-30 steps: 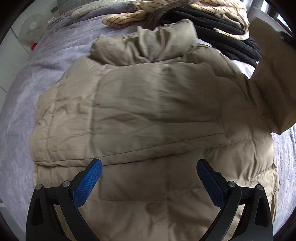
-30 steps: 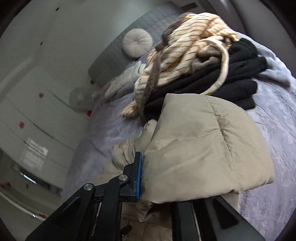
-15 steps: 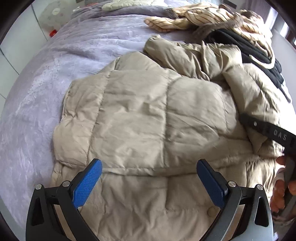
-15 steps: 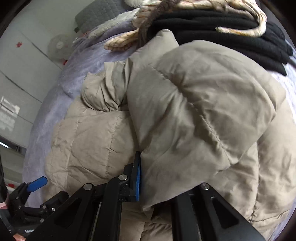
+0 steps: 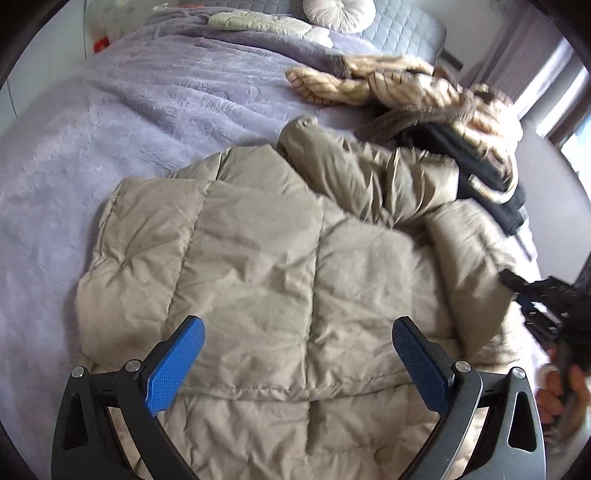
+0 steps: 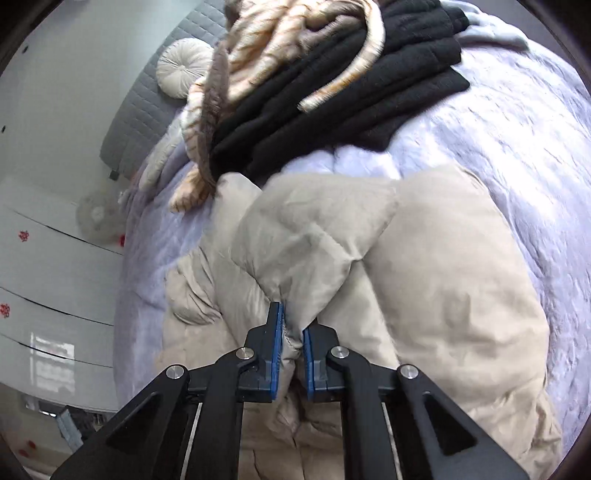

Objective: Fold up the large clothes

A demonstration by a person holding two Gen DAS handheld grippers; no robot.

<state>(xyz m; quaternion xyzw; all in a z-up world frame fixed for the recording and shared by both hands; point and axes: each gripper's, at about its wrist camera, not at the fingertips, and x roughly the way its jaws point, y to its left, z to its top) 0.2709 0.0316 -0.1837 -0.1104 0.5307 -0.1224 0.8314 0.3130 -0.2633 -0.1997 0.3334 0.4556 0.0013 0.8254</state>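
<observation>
Already half folded, a beige quilted puffer jacket (image 5: pixel 266 266) lay spread across the lavender textured bedspread (image 5: pixel 122 122).

Its stitched panels looked crumpled and puffy, one side turned over the body, the collar bunched toward a heap of black knitwear (image 6: pixel 354 96) and a cream striped fuzzy garment (image 6: pixel 280 40) piled just beyond it. Farther up the bed sat a grey quilted headboard (image 5: pixel 402 26) with a round white tufted cushion (image 5: pixel 338 13) against it; white panelled wardrobe doors (image 6: pixel 48 258) lined the wall. The right gripper (image 6: pixel 293 350) was clenched on a pinched fold of the jacket, blue pads pressing the fabric. The left gripper (image 5: pixel 297 363) hung above the jacket, blue pads spread wide, grasping nothing.
</observation>
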